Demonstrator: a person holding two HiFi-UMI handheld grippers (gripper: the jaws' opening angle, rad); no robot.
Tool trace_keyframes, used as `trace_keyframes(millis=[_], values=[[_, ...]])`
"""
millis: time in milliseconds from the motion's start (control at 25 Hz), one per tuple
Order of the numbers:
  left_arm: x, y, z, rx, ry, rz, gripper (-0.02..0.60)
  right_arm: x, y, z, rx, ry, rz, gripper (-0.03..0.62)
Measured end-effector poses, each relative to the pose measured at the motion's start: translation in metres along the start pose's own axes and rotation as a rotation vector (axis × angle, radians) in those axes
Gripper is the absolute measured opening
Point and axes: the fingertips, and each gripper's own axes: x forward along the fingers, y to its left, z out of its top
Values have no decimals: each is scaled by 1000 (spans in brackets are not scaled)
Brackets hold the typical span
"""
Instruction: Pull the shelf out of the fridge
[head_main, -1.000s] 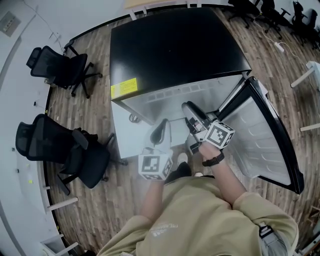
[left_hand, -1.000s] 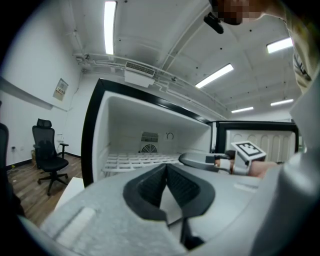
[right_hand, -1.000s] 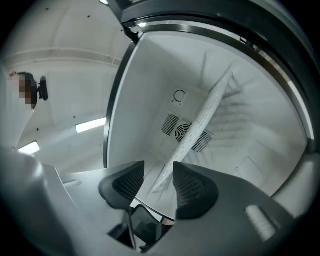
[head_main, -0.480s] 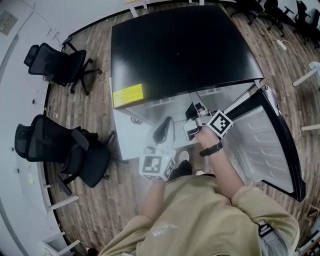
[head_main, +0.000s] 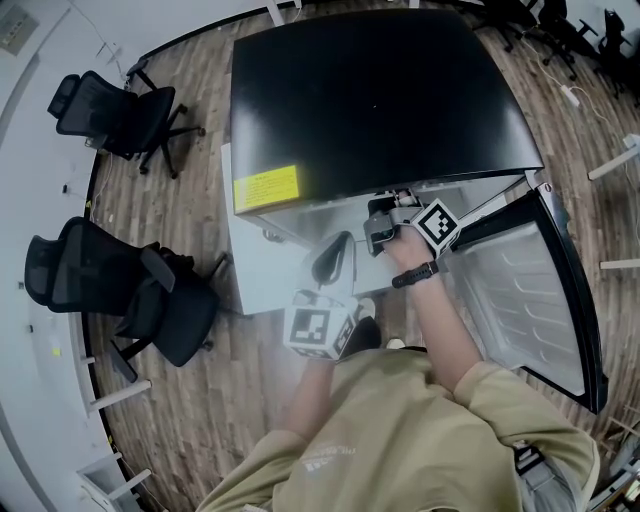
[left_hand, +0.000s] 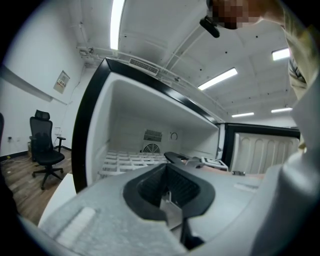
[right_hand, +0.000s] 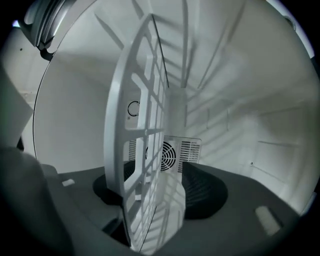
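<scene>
The right gripper (right_hand: 161, 172) reaches into the fridge (head_main: 380, 100); its jaws stand wide but are closing, with the front edge of the white grid shelf (right_hand: 114, 150) between them and not yet pinched; the shelf sits inside the fridge, ahead of the rear fan grille (right_hand: 182, 152). The left gripper (left_hand: 169, 186), its jaws pressed together on nothing, hangs just outside the fridge's open front; the door (head_main: 520, 290) is swung open.
</scene>
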Motion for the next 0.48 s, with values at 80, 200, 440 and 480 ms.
trace_keyframes(millis=[80,200,440,480], values=[[-2,4,-1,-7,0,17,2,0,2,2,0,-16,17,253],[-5,9,-2,-16,-4,35,2,1,8,3,10,-30,51,146],[-8,9,-5,-25,-2,46,2,2,10,2,28,-41,43,32],[-8,7,-6,-27,-3,44,2,2,10,1,31,-39,43,32]])
